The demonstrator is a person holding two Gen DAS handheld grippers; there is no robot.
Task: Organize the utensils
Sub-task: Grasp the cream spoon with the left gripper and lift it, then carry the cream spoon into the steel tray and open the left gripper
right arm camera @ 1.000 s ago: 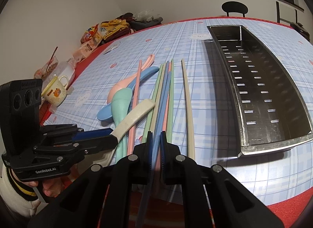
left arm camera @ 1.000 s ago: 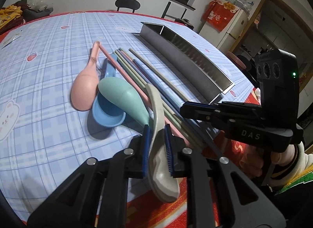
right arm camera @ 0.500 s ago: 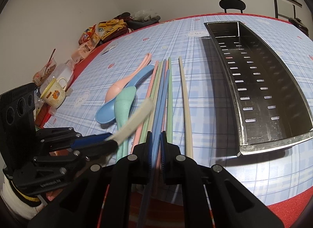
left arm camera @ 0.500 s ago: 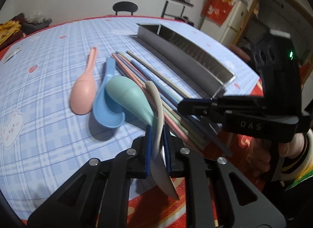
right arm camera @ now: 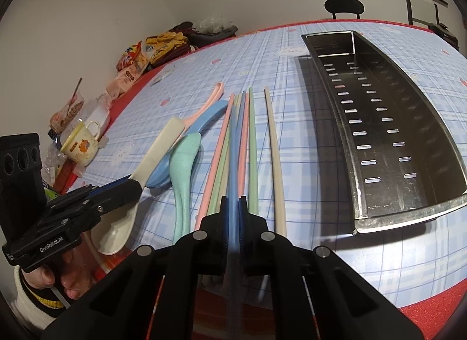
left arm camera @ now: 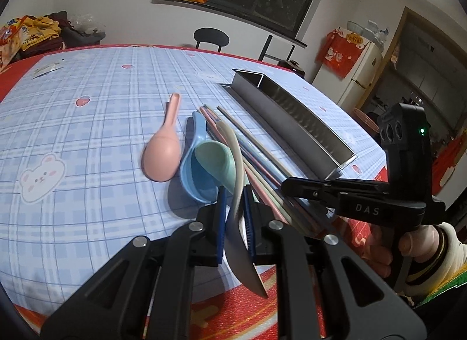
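Note:
My left gripper (left arm camera: 233, 204) is shut on a cream spoon (left arm camera: 235, 159), gripped near the bowl with the handle pointing away over the table; the right wrist view shows the same left gripper (right arm camera: 128, 186) and cream spoon (right arm camera: 163, 144) lifted at a tilt. My right gripper (right arm camera: 233, 208) is shut on a blue chopstick (right arm camera: 235, 141) in the row of pastel chopsticks (right arm camera: 251, 147), and this right gripper (left arm camera: 289, 188) sits low at the table's near edge. Pink spoon (left arm camera: 160, 159), blue spoon (left arm camera: 195, 178) and green spoon (left arm camera: 214, 160) lie together. The metal utensil tray (right arm camera: 408, 202) is empty.
A cream chopstick (right arm camera: 274, 150) lies apart, nearest the tray (left arm camera: 292, 123). A mug (right arm camera: 81, 144) and snack bags (right arm camera: 137, 59) crowd the table's left edge. A chair (left arm camera: 211, 36) stands behind the table and a fridge (left arm camera: 362, 71) at the right.
My left gripper has risen and tipped back with the cream spoon, whose handle now stands clear above the other spoons. The right gripper has stayed put on the blue chopstick.

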